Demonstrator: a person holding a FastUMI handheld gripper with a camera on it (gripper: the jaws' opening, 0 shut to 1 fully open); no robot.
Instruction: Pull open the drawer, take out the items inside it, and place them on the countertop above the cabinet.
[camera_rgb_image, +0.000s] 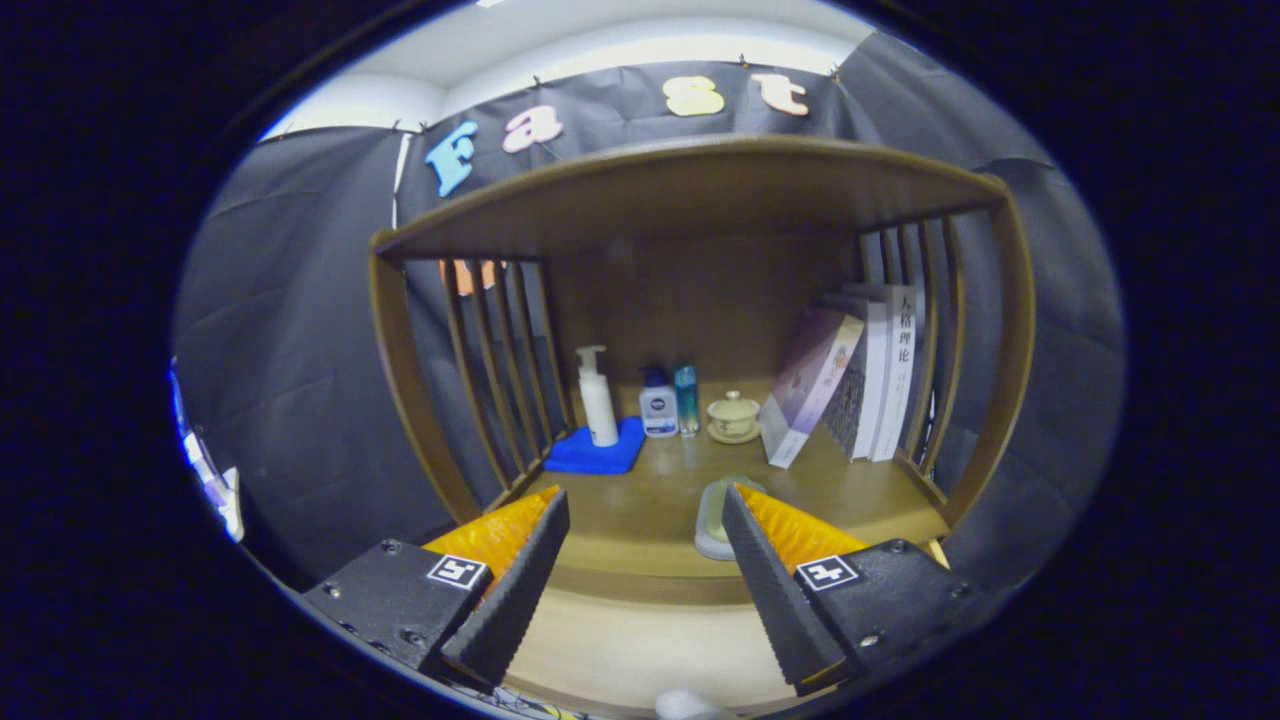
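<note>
With the gripper (640, 560) fingers apart and holding nothing above the countertop (640, 500), where a pale soap dish (712, 520) lies just beside the right finger, lower it toward the drawer, judged below and hidden, keeping the fingers level.
</note>
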